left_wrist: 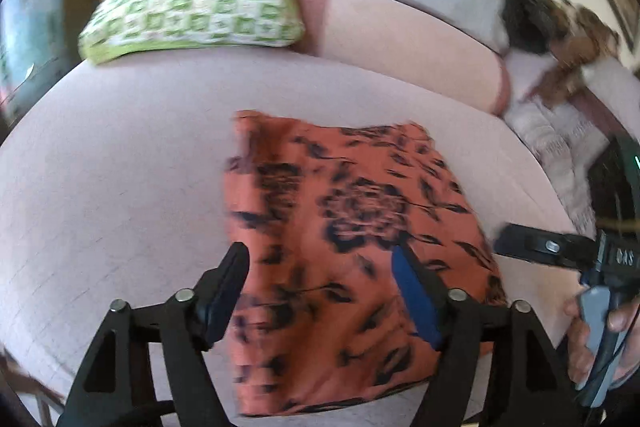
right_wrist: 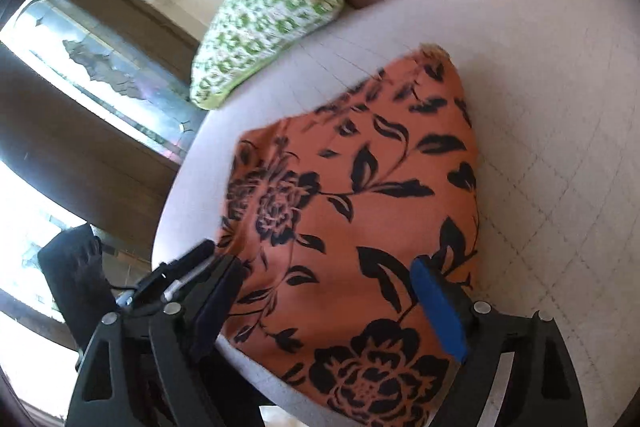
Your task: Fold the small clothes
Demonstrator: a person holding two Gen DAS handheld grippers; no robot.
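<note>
An orange cloth with a black flower print [left_wrist: 344, 239] lies folded into a flat rectangle on the pale pink bed [left_wrist: 120, 167]. It also shows in the right wrist view [right_wrist: 360, 211]. My left gripper [left_wrist: 320, 259] is open and empty, hovering over the cloth's near part. My right gripper [right_wrist: 320, 267] is open and empty above the cloth's near edge. The right gripper also shows at the right edge of the left wrist view [left_wrist: 560, 251], beside the cloth, held by a hand.
A green and white patterned pillow [left_wrist: 196, 11] lies at the head of the bed, also in the right wrist view [right_wrist: 264, 23]. A pink bolster [left_wrist: 400, 43] lies beside it. A pile of clothes [left_wrist: 560, 67] sits at the far right. The bed's edge [right_wrist: 180, 187] drops off left.
</note>
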